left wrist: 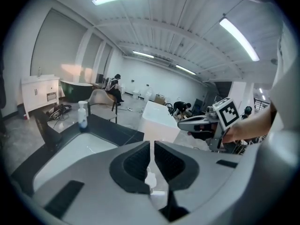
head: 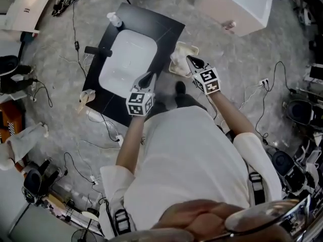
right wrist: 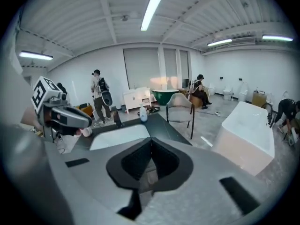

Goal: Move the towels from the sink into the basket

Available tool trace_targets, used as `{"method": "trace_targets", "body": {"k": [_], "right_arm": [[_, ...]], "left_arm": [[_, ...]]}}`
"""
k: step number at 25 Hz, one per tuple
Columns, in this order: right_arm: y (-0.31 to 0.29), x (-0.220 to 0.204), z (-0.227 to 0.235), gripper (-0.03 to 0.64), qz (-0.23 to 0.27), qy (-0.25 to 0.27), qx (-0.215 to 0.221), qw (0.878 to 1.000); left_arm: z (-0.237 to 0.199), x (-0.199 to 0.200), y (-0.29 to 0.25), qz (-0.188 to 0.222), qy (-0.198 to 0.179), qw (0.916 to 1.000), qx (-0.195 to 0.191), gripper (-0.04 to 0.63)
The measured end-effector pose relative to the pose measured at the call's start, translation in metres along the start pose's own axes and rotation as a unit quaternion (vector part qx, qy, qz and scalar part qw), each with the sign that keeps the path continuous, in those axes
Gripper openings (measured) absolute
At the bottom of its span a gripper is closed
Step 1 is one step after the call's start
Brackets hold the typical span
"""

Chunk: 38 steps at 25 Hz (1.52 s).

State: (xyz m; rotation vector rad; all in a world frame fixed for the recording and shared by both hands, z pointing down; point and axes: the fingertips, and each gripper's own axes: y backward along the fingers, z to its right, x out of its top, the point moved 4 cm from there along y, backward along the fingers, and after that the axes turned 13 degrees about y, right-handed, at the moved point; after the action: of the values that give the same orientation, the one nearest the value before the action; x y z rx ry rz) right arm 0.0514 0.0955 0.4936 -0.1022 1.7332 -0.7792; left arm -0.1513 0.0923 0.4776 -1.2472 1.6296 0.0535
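Right gripper (head: 191, 60) jaws shut empty, left gripper (head: 148, 76) jaws barely apart — spray bottle (head: 115, 19) by the sink (head: 128, 52).

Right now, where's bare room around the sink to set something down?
Free: the basin, empty, and the counter strip between basin and basket. Crowded: faucet on the basin's left side, bottle at the far left corner, towels filling the basket, cables left of the counter.

White short-sleeved shirt (head: 192, 150), grey left gripper (head: 148, 76) and right gripper (head: 191, 60), black-and-white marker cubes (head: 140, 103)
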Motion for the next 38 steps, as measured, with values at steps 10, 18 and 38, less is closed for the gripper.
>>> {"method": "trace_targets", "body": {"k": [10,18,38], "right_arm": [[0.077,0.102,-0.012,-0.003,0.08,0.021,0.011,0.996],[0.095,0.137,-0.028,-0.003,0.128,0.049,0.011,0.99],[0.095,0.143,-0.04,-0.003,0.139,0.065,0.008,0.988]], "left_arm": [[0.031,0.055,0.085,0.094,-0.001,0.9955,0.005,0.031],[0.024,0.084,0.122,0.158,-0.006,0.9871,0.024,0.031],[0.011,0.09,0.132,0.167,-0.015,0.9856,0.026,0.031]]}}
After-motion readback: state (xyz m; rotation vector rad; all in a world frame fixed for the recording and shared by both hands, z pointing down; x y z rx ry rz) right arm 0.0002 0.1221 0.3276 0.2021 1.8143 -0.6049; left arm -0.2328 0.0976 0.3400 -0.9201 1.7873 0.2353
